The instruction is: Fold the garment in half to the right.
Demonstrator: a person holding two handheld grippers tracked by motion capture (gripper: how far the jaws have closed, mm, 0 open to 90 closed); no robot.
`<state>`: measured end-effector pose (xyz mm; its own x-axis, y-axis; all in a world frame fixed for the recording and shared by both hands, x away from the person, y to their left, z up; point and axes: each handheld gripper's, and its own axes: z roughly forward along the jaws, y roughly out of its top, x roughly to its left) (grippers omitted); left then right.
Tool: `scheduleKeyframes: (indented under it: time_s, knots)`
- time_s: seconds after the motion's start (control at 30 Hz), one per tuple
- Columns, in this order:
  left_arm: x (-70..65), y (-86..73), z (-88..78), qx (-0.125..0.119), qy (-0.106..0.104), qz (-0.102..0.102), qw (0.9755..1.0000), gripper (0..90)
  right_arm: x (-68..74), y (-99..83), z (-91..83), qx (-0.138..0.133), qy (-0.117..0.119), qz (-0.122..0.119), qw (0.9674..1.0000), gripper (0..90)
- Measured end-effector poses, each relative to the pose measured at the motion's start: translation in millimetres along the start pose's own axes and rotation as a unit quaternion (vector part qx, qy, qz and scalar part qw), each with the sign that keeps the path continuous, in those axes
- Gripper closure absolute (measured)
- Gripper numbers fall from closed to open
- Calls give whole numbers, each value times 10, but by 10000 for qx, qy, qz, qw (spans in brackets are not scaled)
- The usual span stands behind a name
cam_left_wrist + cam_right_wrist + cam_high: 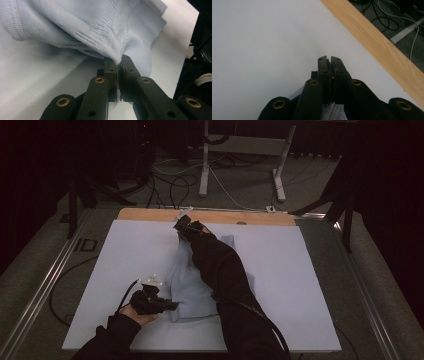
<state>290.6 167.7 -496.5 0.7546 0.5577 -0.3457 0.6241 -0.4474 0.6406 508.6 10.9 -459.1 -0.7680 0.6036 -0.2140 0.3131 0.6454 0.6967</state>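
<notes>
A light blue knit garment [192,287] lies crumpled in the middle of the white table cover [125,265]. At its near left corner my left gripper [172,305] is shut on a fold of the knit [100,27], and the fabric bunches right at the closed jaws of that gripper [119,65]. At the far end my right gripper [182,229] is held above the table, and the cloth rises in a ridge up to it. Its jaws [328,60] are shut, with blue fabric [332,112] hanging below them.
A wooden strip [150,214] borders the far edge of the white cover [262,37] and also runs beside the right gripper [374,42]. Beyond it, cables [175,185] and a metal stand's legs [204,170] are on the floor. Metal rails [45,285] flank the table.
</notes>
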Motion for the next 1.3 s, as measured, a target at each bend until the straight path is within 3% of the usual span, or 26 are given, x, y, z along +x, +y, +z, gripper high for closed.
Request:
scheduleKeyframes:
  time_s: [0.23, 0.63, 1.07, 1.3]
  knots:
    - [-81, 150, -44, 37, 53, 196, 9998, 859, -111, 28, -235, -186, -67, 58, 9998, 879]
    - [-362, 538, 25, 221, 25, 646, 9977, 858, -294, -48, -570, -451, -170, 190, 9987, 878]
    - [-634, 884, 295, 516, -15, 1077, 9928, 858, -573, -357, -936, -754, -208, 441, 9960, 878]
    - [-719, 1025, 494, 622, -84, 1122, 9917, 858, -665, -498, -1009, -758, -208, 552, 9954, 877]
